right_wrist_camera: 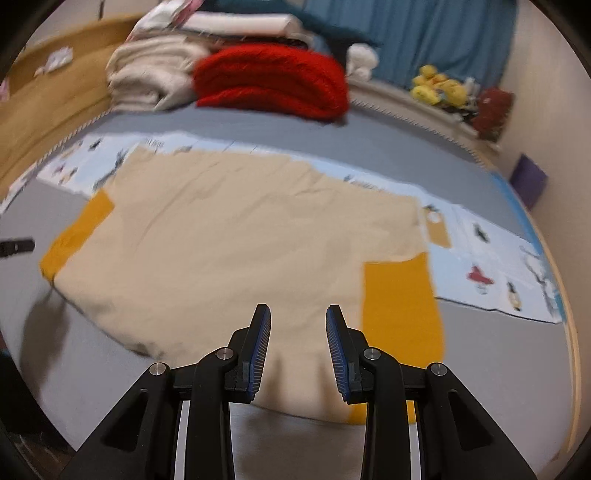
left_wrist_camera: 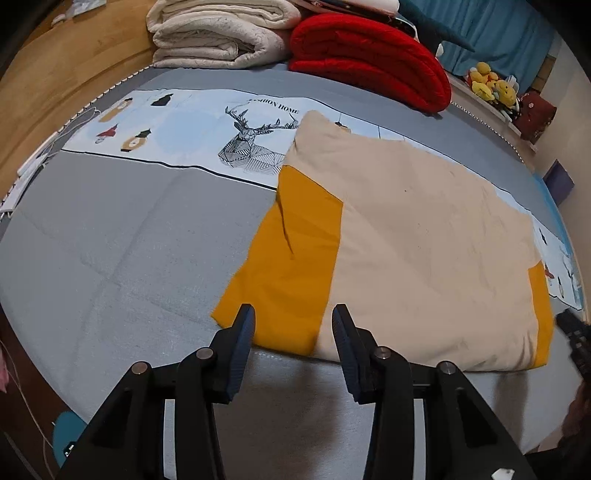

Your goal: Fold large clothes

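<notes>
Partly hidden, the near edge of the beige and mustard garment [right_wrist_camera: 229,240] disappears behind the right gripper [right_wrist_camera: 298,314] in the right wrist view, which is blurred toward its edges — the prints on the patterned strip [left_wrist_camera: 184,129] are hard to read there. Only a sliver of the right gripper shows at 3 o'clock in the left wrist view, cut off by the frame. The garment [left_wrist_camera: 424,240] lies flat on the grey bed [left_wrist_camera: 110,240], folded into a wide block with mustard panels at its left and right ends. The left gripper [left_wrist_camera: 293,317] hangs above the garment's near-left mustard corner, fingers spread wide and holding nothing. The right gripper is likewise spread wide and empty over the near edge; whether its fingers brush the cloth cannot be told. At 12 o'clock sit a folded red blanket [left_wrist_camera: 369,59] and, just beside it, a cream blanket [left_wrist_camera: 218,33].
</notes>
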`<state>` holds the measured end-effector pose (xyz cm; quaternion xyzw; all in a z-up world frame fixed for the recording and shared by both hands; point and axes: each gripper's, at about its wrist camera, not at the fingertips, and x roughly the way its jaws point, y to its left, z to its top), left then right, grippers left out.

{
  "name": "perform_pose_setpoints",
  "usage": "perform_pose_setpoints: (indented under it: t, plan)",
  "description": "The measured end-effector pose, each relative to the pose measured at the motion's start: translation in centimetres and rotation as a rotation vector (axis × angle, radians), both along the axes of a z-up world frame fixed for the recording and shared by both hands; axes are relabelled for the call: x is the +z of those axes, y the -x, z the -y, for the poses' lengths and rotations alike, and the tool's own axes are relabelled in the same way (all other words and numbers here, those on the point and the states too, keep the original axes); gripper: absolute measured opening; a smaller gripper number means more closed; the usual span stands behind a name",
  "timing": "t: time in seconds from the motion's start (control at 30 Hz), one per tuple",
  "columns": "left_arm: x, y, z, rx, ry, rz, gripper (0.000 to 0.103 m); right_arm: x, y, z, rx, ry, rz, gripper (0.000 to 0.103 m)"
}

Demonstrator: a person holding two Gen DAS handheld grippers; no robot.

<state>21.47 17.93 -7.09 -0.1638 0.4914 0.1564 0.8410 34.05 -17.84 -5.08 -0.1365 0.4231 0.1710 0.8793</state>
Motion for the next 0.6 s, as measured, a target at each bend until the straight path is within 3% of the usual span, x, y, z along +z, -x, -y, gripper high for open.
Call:
perform_pose_setpoints:
  t: [0.2,0.4,0.5,0.6]
  plan:
    - [-0.6,-0.4,-0.4,0.014,-0.006,-0.01,0.04,-3.5,-0.6,-2.6,0.029,-0.011,-0.111,0.033]
    - [-1.1,-0.4,-1.1,0.019,0.025,-0.016,0.04,-8.9,-2.9,-3.8,0.009,0.102,-0.263,0.033]
    - [-2.2,-0.1,-2.5,0.054,0.188,-0.009,0.04,-9.8,-3.5,-3.4,-0.013,0.111,-0.302,0.033]
    - [-4.8,0.2,-3.9,0.113,0.412,-0.052,0.038,-8.9,-3.6,-2.7,-0.032,0.071,-0.301,0.033]
